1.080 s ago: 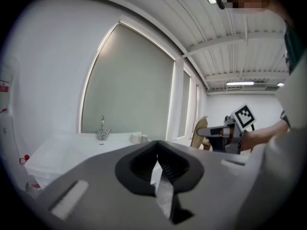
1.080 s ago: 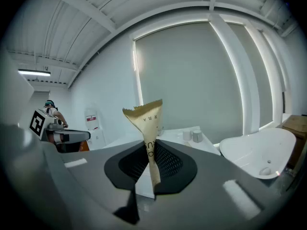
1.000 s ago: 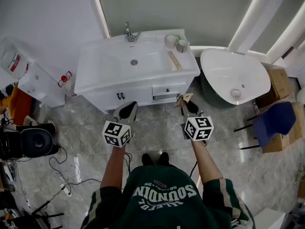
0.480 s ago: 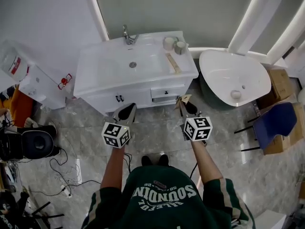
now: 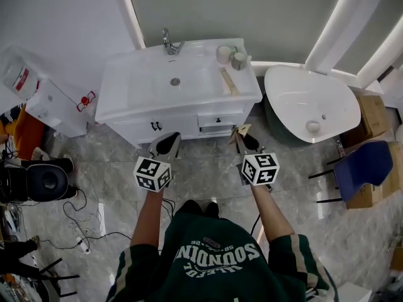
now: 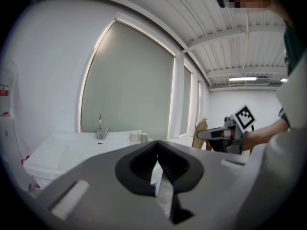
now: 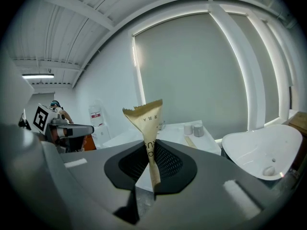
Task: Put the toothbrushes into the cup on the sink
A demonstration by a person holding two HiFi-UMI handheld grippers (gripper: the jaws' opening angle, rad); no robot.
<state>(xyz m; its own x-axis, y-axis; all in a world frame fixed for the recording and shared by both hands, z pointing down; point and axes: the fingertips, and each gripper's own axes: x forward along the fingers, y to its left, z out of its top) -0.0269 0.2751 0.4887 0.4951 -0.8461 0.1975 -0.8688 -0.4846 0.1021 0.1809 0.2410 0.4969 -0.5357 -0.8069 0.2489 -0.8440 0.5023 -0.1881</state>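
Observation:
A white sink vanity (image 5: 126, 99) stands ahead, with two cups (image 5: 231, 56) at its back right corner. A tan wrapped toothbrush (image 5: 229, 81) lies on the counter just in front of them. My right gripper (image 5: 241, 133) hovers in front of the drawers, shut on a tan paper toothbrush packet (image 7: 147, 121) that sticks up between its jaws. My left gripper (image 5: 169, 141) is level with it to the left, shut, with nothing in it. The left gripper view shows the closed jaws, the cups (image 6: 137, 137) far off and the right gripper (image 6: 223, 134).
A white bathtub (image 5: 308, 99) sits right of the vanity, with cardboard boxes (image 5: 371, 112) and a blue chair (image 5: 360, 162) beyond. A white appliance (image 5: 47, 102) stands on the left, and a black device (image 5: 44, 182) and cables (image 5: 88, 222) lie on the floor.
The view has drifted slightly left. Both grippers keep their pose before the vanity, and the packet stays in the right one.

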